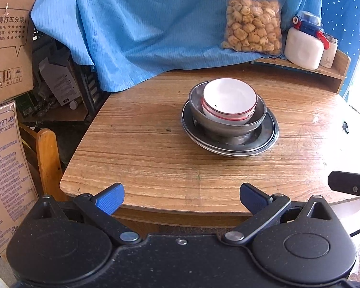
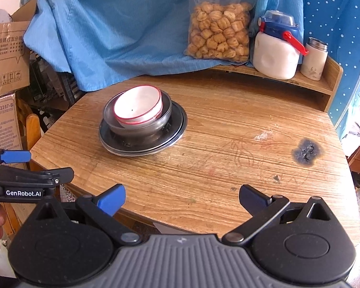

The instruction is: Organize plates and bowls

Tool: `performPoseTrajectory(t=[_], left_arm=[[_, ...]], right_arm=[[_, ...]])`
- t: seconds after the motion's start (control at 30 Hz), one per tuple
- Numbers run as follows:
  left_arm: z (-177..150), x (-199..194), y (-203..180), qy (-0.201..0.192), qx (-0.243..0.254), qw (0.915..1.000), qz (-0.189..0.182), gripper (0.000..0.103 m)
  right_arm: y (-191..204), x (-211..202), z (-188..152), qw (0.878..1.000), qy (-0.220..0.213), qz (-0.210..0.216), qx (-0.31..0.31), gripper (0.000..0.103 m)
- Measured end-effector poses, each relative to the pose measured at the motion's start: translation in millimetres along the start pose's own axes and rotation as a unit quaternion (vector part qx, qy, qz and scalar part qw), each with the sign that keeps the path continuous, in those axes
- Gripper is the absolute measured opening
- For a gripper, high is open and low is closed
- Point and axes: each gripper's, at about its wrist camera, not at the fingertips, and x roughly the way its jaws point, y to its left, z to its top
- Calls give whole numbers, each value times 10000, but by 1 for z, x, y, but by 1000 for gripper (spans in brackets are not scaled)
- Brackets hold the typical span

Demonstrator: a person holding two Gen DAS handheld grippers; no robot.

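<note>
A white bowl with red rim stripes (image 1: 229, 98) sits inside a steel bowl (image 1: 228, 123), which stands on stacked steel plates (image 1: 266, 135) on the wooden table (image 1: 144, 148). The same stack shows in the right wrist view: white bowl (image 2: 138, 106), steel bowl (image 2: 141, 128), plates (image 2: 175, 132). My left gripper (image 1: 181, 198) is open and empty at the table's near edge, short of the stack. My right gripper (image 2: 182, 199) is open and empty at the near edge, to the right of the stack. The left gripper (image 2: 24, 168) also shows at the left of the right wrist view.
A bag of snacks (image 1: 253, 24), a white jug with blue lid (image 1: 303, 45) and a small flask (image 2: 314, 58) stand on a raised wooden shelf (image 2: 319, 88) at the back. Blue cloth (image 1: 132, 28) hangs behind. Cardboard boxes (image 1: 7, 48) and a chair (image 1: 46, 158) stand left. A burn mark (image 2: 307, 152) is on the table.
</note>
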Motion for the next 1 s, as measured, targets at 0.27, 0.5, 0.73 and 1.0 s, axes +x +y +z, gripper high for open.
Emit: performPoseTrajectory(t=[0.27, 0.5, 0.73, 1.0], left_arm=[[-3, -3, -5, -9, 74, 9999, -107, 102], [-3, -6, -7, -88, 82, 9999, -94, 102], [-3, -9, -8, -145, 102, 9998, -101, 102], [-4, -9, -8, -149, 114, 9997, -123, 102]], right_arm=[[-3, 1, -2, 10000, 19, -22, 63, 103], [-7, 0, -4, 9999, 1, -65, 107, 103], [-9, -1, -4, 9999, -13, -59, 116, 103], [-9, -2, -4, 10000, -17, -41, 82, 103]])
